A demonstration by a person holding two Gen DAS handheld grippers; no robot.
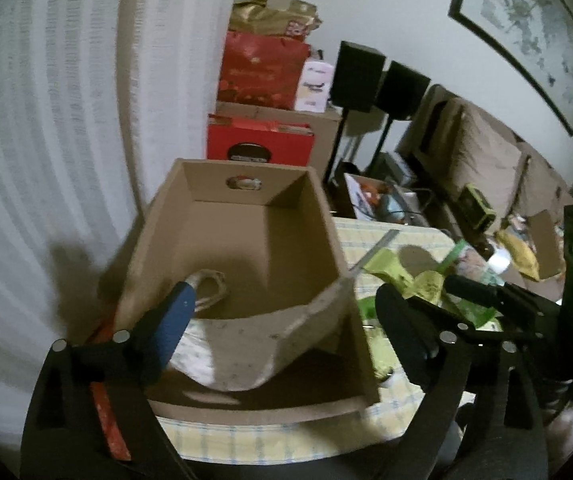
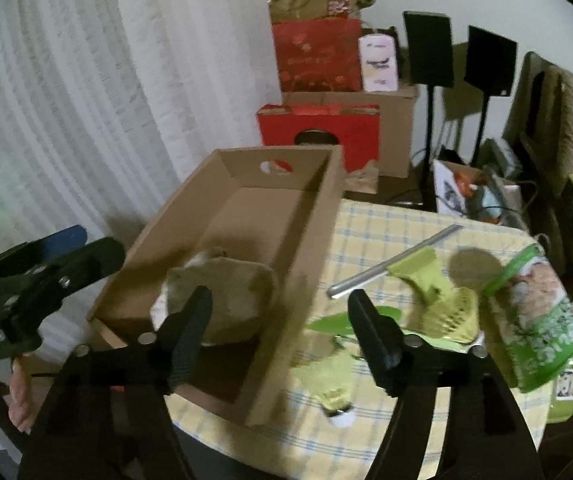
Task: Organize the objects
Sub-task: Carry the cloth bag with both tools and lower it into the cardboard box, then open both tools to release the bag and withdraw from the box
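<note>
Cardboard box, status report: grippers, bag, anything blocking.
Left gripper, right gripper open, empty. Beige bag in cardboard box, draped on its wall. Green clutter beside, nothing blocking.

Two black angular tools point(image 2: 278, 320) with silver bolts, the left tool point(image 1: 286, 320) with one blue-faced finger point(image 1: 176, 316)

This looks like a living room in someone's home. A long white curtain point(image 2: 86, 92) hangs down one side, a big framed picture point(image 1: 526, 36) is on the wall, and a brown sofa point(image 1: 486, 160) with soft cushions sits below it. Two black speakers point(image 2: 458, 52) stand on thin poles, red gift bags point(image 2: 318, 56) and cardboard boxes point(image 2: 390, 128) are piled in the corner, and the tabletop point(image 2: 386, 228) wears a yellow checked cloth like one for family meals.
</note>
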